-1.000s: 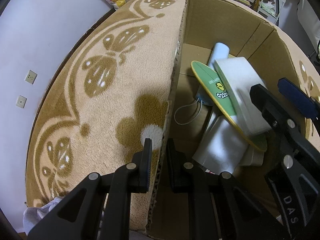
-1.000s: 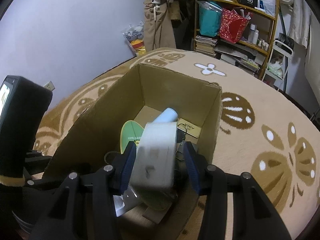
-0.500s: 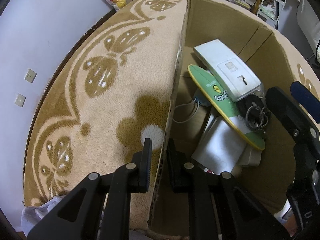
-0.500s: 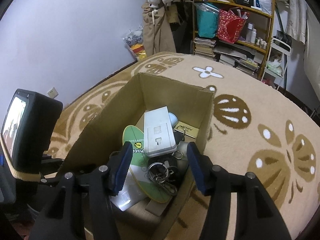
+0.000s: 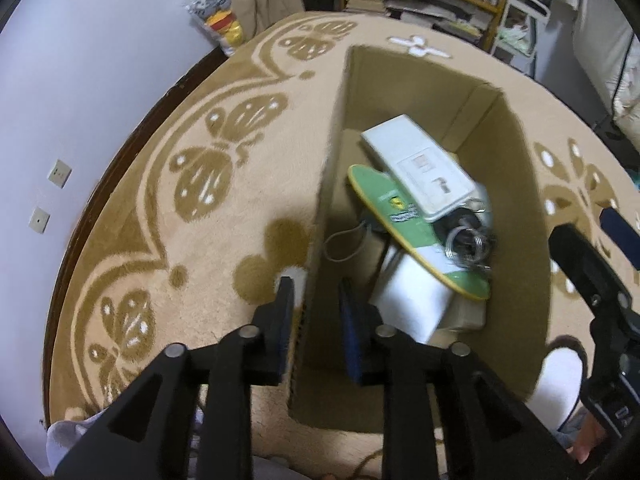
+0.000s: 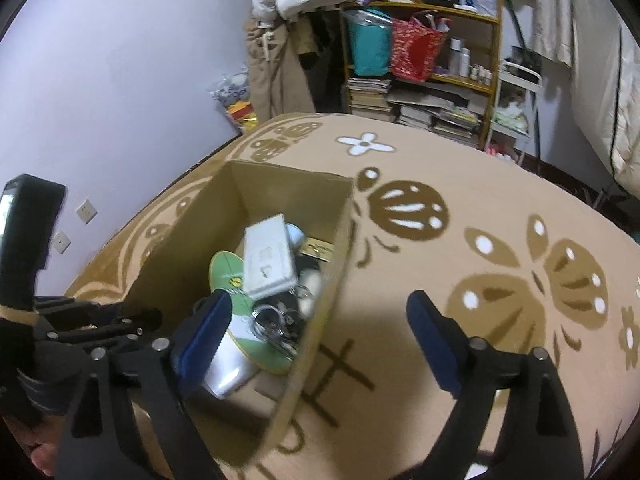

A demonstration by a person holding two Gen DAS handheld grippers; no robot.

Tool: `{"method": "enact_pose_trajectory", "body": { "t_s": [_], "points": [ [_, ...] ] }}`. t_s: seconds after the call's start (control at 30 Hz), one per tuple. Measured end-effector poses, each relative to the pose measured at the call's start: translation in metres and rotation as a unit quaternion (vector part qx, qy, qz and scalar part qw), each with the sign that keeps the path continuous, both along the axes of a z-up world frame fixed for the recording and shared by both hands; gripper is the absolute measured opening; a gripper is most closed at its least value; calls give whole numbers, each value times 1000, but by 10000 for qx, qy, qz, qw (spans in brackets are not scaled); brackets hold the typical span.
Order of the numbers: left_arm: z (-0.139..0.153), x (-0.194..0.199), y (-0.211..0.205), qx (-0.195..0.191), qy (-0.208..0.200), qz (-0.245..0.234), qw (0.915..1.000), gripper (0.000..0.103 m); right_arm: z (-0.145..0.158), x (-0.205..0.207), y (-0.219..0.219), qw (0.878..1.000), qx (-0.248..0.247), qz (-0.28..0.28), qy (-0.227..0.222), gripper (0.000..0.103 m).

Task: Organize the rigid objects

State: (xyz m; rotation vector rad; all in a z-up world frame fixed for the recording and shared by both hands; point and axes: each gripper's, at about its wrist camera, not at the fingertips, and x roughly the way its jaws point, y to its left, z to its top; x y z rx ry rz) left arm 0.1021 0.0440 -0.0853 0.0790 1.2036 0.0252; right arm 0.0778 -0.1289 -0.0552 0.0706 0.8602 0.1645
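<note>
The left gripper [image 5: 314, 308] straddles the cardboard box [image 5: 520, 216] wall, fingers parted, not clamping. The right gripper [image 6: 316, 336] hangs wide open over the box's other wall. A white switch plate [image 6: 268, 258] lies inside the box on a green board [image 6: 226, 272].

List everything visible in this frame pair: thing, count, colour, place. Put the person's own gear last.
cardboard box: 1, brown, open, on the blanket
white flat device: 1, white, topmost in the box
green board: 1, green with yellow edge, tilted, under the white device
key rings: 1 bunch, silver, on the green board
white block: 1, white, beneath the board
blanket: 1, beige with brown butterflies
shelf: 1, wooden, holding bags and books, behind
left hand-held gripper: 1, black, open, straddling the box wall
right hand-held gripper: 1, black with blue pads, wide open, empty
</note>
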Motion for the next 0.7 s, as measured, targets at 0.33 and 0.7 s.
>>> {"method": "enact_pose_trajectory", "body": {
  "t_s": [0.33, 0.7],
  "points": [
    [39, -25, -16, -41, -828, -290, 9961, 93, 10, -31, -48, 9989, 22, -478, -28, 102],
    [90, -63, -28, 103, -1855, -443, 9816, 101, 39, -71, -74, 9963, 77, -710, -470, 103]
  ]
}}
